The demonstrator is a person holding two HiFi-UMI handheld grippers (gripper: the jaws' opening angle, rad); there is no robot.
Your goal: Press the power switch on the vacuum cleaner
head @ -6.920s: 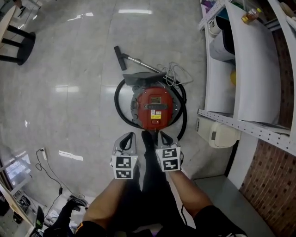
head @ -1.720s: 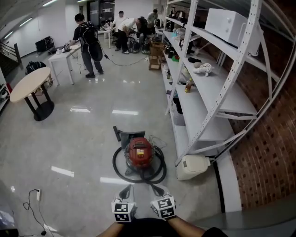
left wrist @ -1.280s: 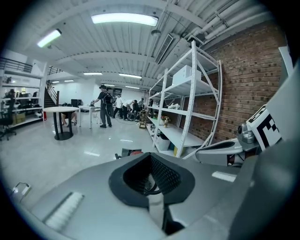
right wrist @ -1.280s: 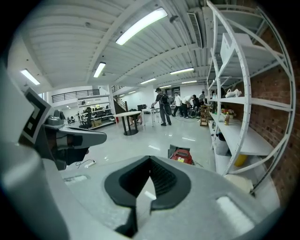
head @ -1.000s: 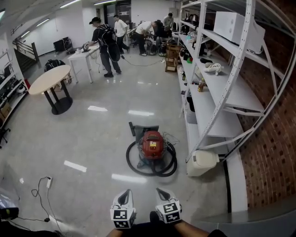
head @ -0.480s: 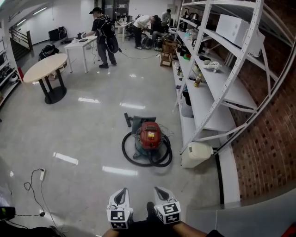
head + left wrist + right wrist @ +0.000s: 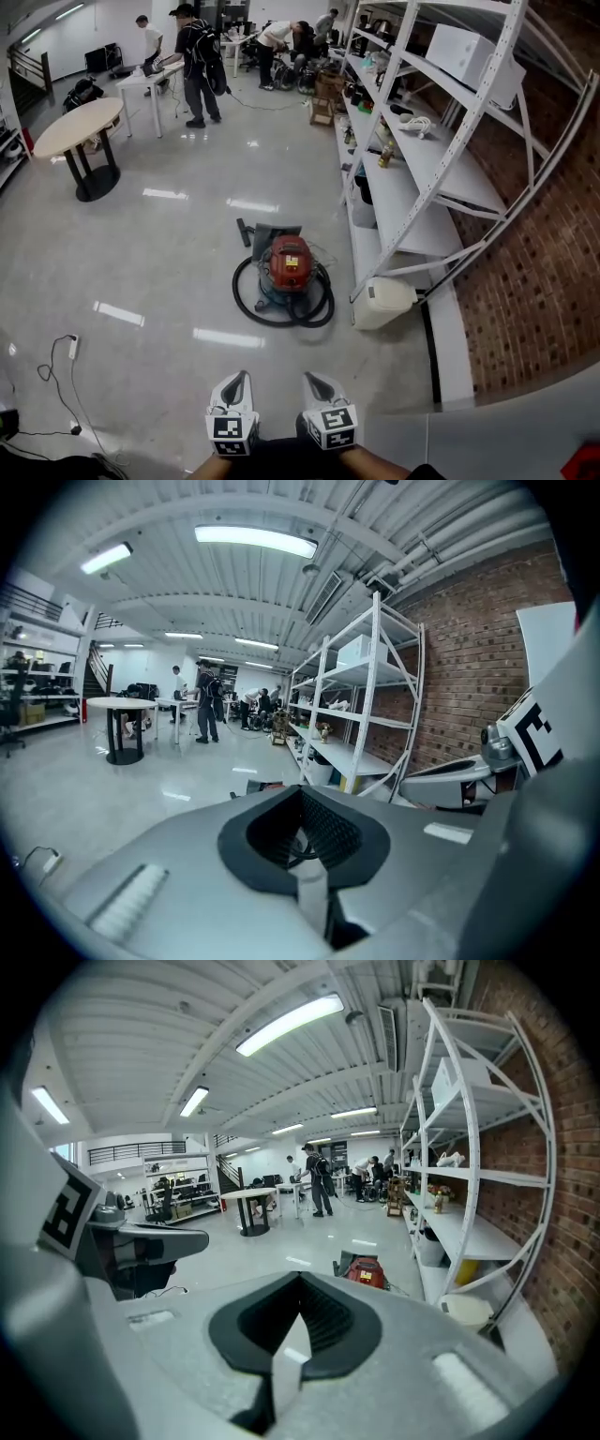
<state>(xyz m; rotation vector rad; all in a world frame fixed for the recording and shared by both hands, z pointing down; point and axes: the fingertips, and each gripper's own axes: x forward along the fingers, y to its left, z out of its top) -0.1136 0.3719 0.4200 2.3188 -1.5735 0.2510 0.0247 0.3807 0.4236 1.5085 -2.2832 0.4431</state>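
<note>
head view: vacuum cleaner [image 7: 288, 264] stands upright on the grey floor [image 7: 141, 253], red body. it's well ahead of both grippers and neither touches it. black hose [image 7: 246, 302] loops round its base. a grey nozzle piece [image 7: 272, 232] lies just behind it on the far side. power switch is too small to make out in any view.

left gripper [image 7: 238, 380] and right gripper [image 7: 314, 382] sit at the bottom edge, side by side, near each other but apart. both point forward toward the vacuum cleaner. left gripper view: fingers together, black pads meeting on the centre line, nothing between them. right gripper view: same, fingers closed on each other, empty. in the right gripper view the vacuum cleaner shows just above and right of the fingertips, far off on the floor. in the left gripper view it's mostly hidden behind the closed fingers.

around it:
- white shelving rack [image 7: 412, 178] runs along the right, with a brick wall [image 7: 525, 253] behind it.
- white appliance [image 7: 382, 302] lies on the floor at the foot of the rack, just right of the vacuum cleaner.
- white box [image 7: 473, 52] sits on an upper shelf.
- round table [image 7: 77, 127] stands far left.
- people [image 7: 199, 47] stand round a white table at the back.
- power strip [image 7: 72, 348] with cable lies on the floor at lower left.
</note>
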